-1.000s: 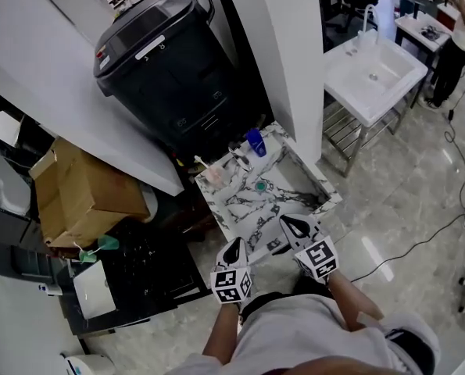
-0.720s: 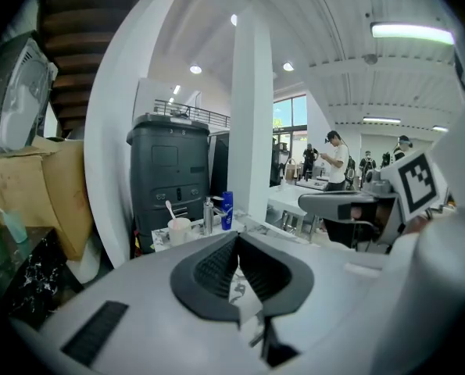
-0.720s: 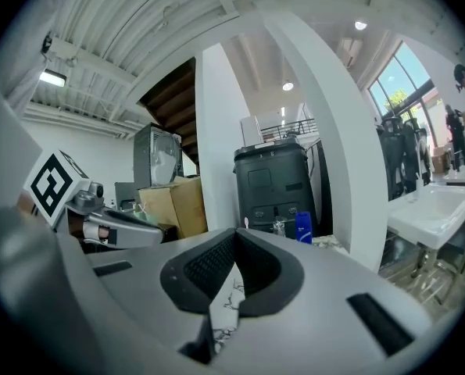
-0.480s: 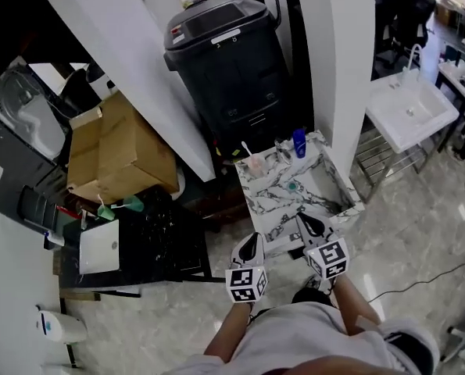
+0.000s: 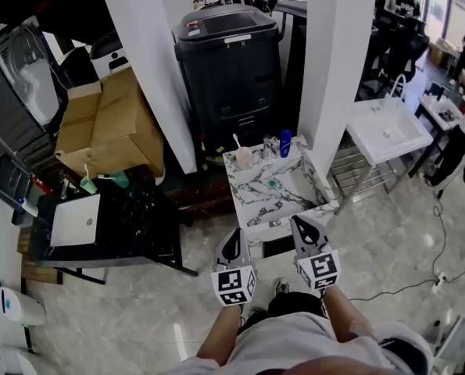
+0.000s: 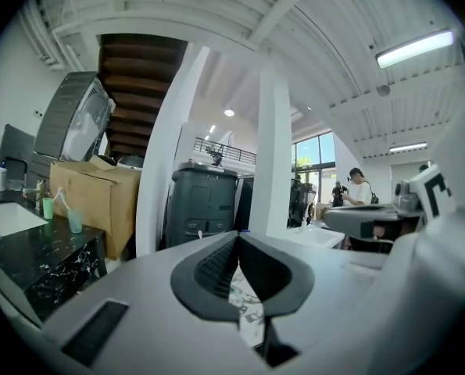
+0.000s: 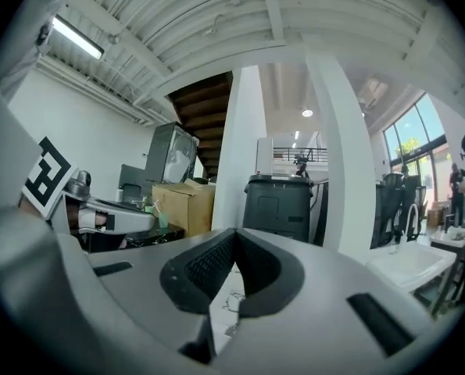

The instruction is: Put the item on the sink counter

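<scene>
**Both grippers empty, counter dead ahead**

Marble sink counter point(image 5: 246, 198) lies just beyond the fingertips. Left gripper point(image 5: 234, 243) and right gripper point(image 5: 305, 230) are pinched together on nothing. Blue bottle point(image 5: 285, 143) at the far edge (the item? unsure) looks light, rigid, slick: pinch mid-body.

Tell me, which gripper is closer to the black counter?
Left. The left gripper is over the floor, just past the black counter's right edge. The right gripper is farther right, at the marble counter's near edge.

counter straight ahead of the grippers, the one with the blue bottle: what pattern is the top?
White marble with dark veining. The counter shows best in the head view.
</scene>
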`<move>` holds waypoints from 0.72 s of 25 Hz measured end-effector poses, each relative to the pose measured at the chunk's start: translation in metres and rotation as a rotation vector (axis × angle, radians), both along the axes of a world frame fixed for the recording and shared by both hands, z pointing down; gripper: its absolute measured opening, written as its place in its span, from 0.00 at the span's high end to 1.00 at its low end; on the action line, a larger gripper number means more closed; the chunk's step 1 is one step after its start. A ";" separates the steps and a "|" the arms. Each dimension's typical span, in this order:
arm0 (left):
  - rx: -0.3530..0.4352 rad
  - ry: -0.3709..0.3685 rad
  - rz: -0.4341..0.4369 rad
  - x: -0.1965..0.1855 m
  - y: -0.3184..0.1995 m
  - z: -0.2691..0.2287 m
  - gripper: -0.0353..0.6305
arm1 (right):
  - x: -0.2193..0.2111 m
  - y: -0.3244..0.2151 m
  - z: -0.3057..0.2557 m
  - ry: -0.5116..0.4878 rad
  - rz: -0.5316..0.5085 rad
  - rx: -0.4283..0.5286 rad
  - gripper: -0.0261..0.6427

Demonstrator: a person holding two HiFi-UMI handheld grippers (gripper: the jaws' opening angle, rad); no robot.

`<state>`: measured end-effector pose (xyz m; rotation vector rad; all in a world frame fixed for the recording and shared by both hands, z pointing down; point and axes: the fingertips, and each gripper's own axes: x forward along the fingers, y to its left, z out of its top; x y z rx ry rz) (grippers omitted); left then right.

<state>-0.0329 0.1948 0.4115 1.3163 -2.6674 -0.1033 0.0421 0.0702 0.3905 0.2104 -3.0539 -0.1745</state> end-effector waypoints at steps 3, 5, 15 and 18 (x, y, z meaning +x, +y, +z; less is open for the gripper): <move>0.026 -0.001 -0.004 0.013 0.006 -0.015 0.93 | 0.006 0.014 -0.016 -0.012 -0.019 0.013 0.95; 0.045 -0.016 -0.019 0.018 0.009 -0.025 0.93 | 0.005 0.023 -0.030 -0.040 -0.050 0.034 0.95; 0.077 -0.073 -0.104 0.031 0.000 -0.045 0.93 | 0.031 0.017 -0.056 -0.101 -0.078 0.065 0.95; 0.086 -0.077 -0.096 0.038 -0.014 -0.047 0.93 | 0.036 0.005 -0.060 -0.107 -0.082 0.071 0.95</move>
